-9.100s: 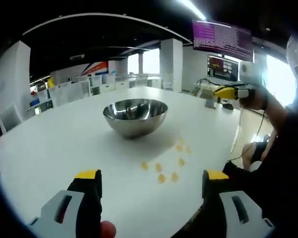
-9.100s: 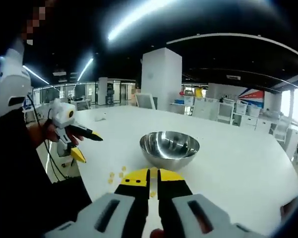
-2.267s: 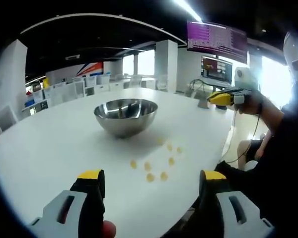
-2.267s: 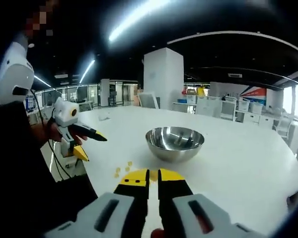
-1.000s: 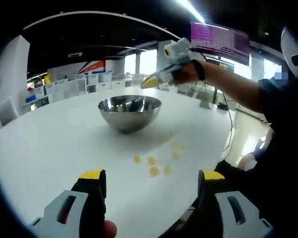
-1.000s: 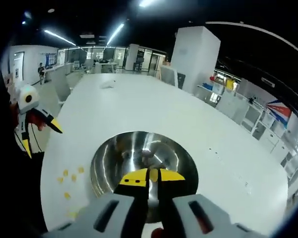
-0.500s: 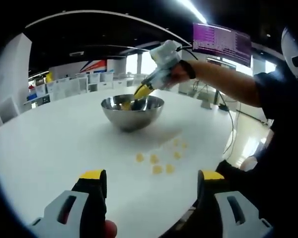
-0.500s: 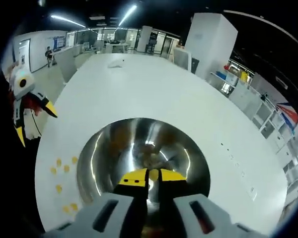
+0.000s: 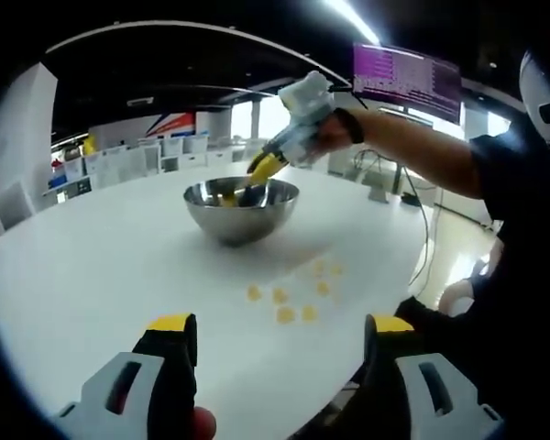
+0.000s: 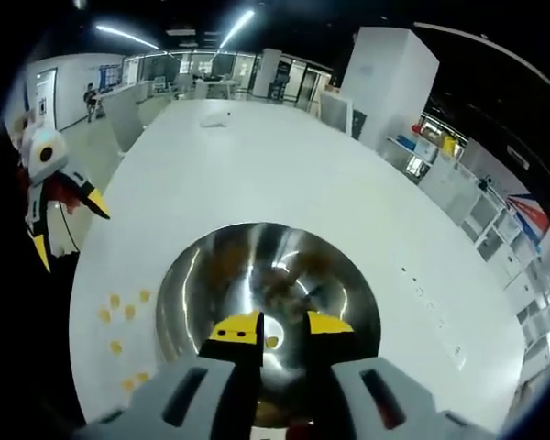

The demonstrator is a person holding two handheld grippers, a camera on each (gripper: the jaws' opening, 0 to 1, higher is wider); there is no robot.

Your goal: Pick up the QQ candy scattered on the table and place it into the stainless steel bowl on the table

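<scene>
Candy (image 10: pixel 271 342) lies between parted fingers (image 10: pixel 238 327), unheld.

The stainless steel bowl (image 10: pixel 268 293) is round, polished and mirror-bright, standing upright on the white table (image 10: pixel 284 174). In the right gripper view it lies straight beyond that gripper's fingertips (image 10: pixel 236 327), its hollow open beneath them. One small yellow QQ candy (image 10: pixel 271 342) shows in the gap between the two tips, over the bowl's bottom; whether it rests on the steel cannot be told. The other candies (image 9: pixel 293 293), small flat yellow pieces, lie loosely scattered on the table beside the bowl (image 9: pixel 241 207). In the left gripper view they sit ahead of its fingertips (image 9: pixel 170 324), between them and the bowl, well apart from both.
</scene>
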